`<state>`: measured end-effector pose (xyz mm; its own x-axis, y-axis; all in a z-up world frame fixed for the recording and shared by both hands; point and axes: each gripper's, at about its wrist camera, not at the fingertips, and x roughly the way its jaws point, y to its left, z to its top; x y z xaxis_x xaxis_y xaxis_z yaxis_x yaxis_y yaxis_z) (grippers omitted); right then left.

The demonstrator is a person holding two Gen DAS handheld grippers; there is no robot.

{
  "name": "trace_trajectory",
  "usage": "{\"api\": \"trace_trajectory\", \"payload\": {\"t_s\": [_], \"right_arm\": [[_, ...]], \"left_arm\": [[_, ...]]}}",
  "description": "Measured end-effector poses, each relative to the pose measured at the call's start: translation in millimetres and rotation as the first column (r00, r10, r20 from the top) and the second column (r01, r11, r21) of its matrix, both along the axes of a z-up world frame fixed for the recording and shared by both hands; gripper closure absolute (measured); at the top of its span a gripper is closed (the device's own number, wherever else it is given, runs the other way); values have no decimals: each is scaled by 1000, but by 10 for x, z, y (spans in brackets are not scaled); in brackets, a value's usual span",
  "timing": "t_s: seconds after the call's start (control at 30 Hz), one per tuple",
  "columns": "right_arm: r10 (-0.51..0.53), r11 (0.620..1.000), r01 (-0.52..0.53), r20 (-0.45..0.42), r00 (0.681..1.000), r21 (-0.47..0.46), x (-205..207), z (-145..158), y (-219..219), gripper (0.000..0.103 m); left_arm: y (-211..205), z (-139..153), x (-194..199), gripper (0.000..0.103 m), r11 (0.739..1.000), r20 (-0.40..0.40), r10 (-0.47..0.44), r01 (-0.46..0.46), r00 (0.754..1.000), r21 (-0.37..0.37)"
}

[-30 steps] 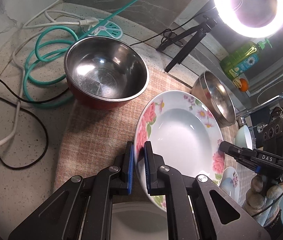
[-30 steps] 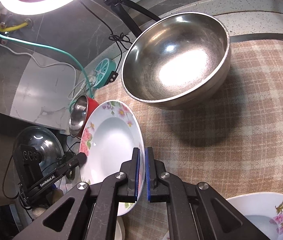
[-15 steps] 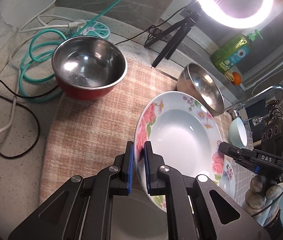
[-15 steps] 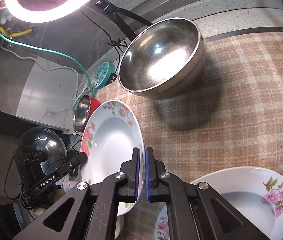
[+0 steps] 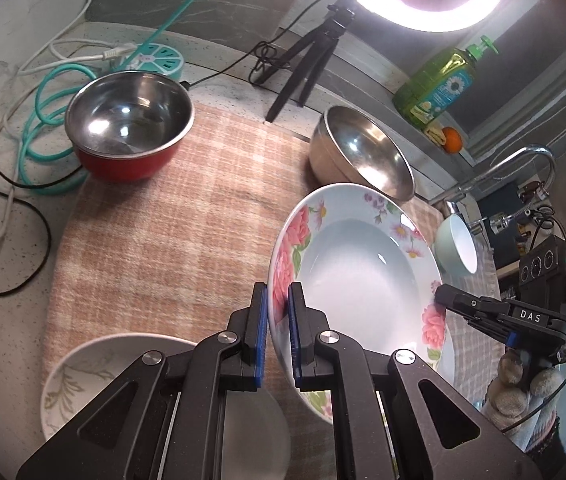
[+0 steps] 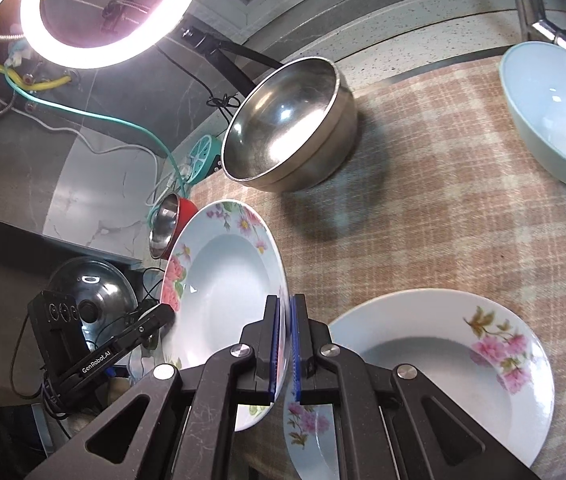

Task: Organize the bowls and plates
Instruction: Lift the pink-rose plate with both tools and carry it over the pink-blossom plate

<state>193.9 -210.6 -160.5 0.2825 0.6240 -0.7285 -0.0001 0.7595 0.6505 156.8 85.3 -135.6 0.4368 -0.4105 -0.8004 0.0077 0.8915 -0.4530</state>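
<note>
Both grippers, left gripper (image 5: 279, 332) and right gripper (image 6: 286, 344), clamp opposite rims of one floral plate (image 5: 359, 280), held tilted above the checked mat (image 5: 171, 248) on the surface. Only the right view shows a second floral plate (image 6: 435, 364) at lower right; only the left shows a leaf-patterned plate (image 5: 95, 376), newly visible since earlier. Three plates, three bowls counted.
</note>
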Motion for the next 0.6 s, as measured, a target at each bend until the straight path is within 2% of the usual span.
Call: {"api": "trace_trajectory", "payload": {"t_s": [0.6], "right_arm": [[-78, 997, 78, -7, 997, 6, -437, 44, -705, 98]], "left_arm": [[-620, -88, -262, 95, 998, -30, -63, 63, 998, -27]]}}
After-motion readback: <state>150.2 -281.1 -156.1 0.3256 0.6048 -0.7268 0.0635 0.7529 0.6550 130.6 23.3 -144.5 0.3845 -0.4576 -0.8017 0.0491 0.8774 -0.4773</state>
